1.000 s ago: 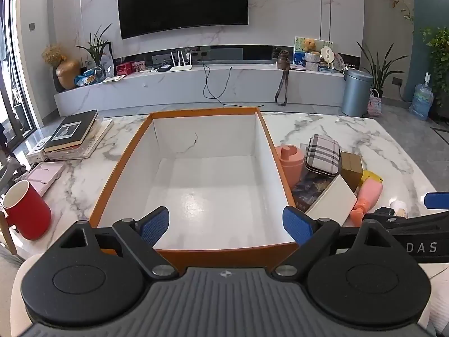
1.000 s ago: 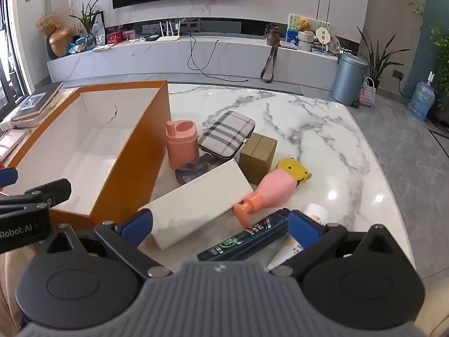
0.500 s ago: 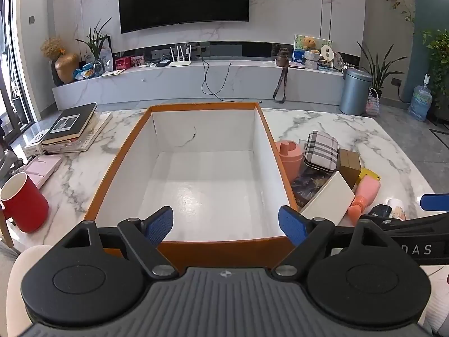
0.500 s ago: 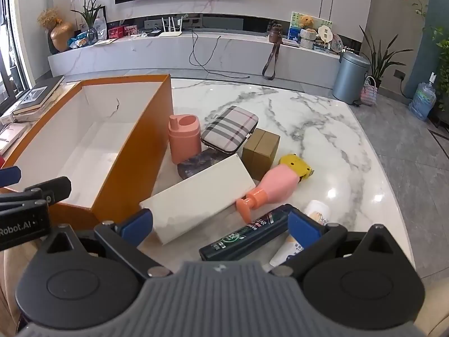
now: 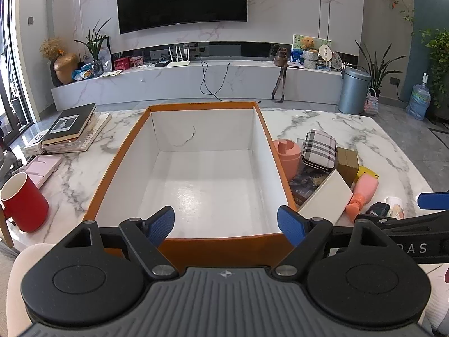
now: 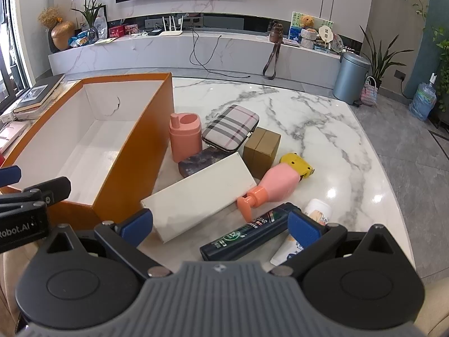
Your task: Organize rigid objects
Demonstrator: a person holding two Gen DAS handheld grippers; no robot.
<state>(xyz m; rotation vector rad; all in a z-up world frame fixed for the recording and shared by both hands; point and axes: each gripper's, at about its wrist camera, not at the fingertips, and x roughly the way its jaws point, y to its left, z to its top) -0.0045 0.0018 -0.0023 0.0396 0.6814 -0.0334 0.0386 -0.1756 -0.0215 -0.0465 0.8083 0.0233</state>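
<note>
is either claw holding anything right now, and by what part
Nothing is held. The left claw stands open over the near edge of the orange box; the right claw stands open above the dark bottle, not touching it.

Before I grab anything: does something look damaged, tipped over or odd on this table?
Yes. The orange box has a jagged crack or tear mark on its white far inner wall. Beside it the items lie jumbled: the pink pump bottle and dark bottle are on their sides, and the white box lies askew over a dark slab.
</note>
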